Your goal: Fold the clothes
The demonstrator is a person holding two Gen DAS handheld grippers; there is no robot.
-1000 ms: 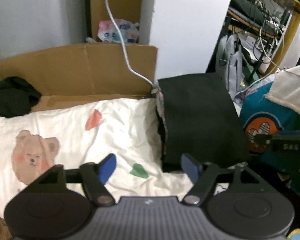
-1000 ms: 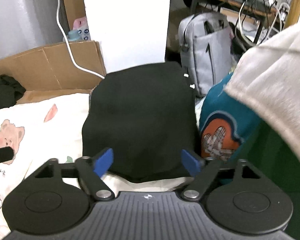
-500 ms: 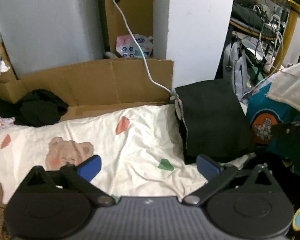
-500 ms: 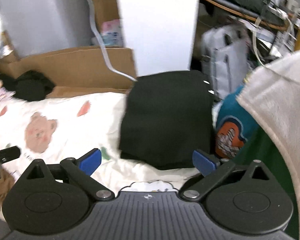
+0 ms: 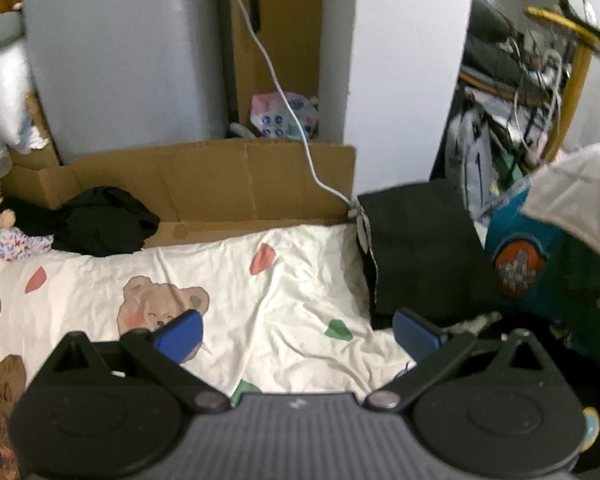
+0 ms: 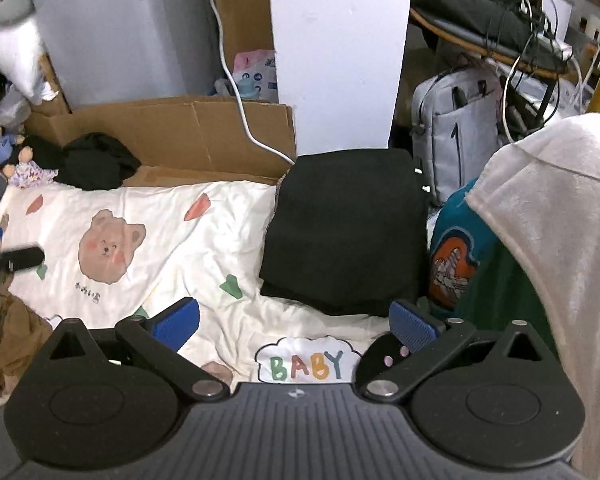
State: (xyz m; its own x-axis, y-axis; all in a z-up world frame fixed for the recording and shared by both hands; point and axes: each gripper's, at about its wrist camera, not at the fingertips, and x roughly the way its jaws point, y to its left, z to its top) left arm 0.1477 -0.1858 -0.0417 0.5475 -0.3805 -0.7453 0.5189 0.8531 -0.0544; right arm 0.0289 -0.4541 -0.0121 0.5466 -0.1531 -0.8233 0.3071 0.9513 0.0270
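A folded black garment [image 5: 420, 248] [image 6: 348, 228] lies on the right end of a white bear-print sheet [image 5: 228, 296] [image 6: 148, 240], apart from both grippers. My left gripper [image 5: 296, 332] hangs open above the sheet with nothing between its blue pads. My right gripper [image 6: 294, 322] is open too, just in front of the folded garment's near edge, empty. To the right lies a pile with a teal printed shirt [image 6: 456, 256] [image 5: 520, 264] and a white fleecy garment [image 6: 560, 220] [image 5: 580, 196]. A crumpled black garment [image 5: 100, 220] [image 6: 92, 160] sits at the back left.
A flattened cardboard box [image 5: 204, 176] [image 6: 172, 132] lines the back edge, with a white cable [image 5: 296, 128] over it. Behind stand a grey appliance [image 5: 120, 60], a white pillar [image 6: 340, 52] and a grey backpack [image 6: 456, 128]. Small dolls [image 6: 24, 168] and a brown garment [image 6: 8, 328] lie at the left.
Both grippers opened wide and drew back and up from the folded black garment, which stays on the sheet. More of the sheet and the room behind shows.
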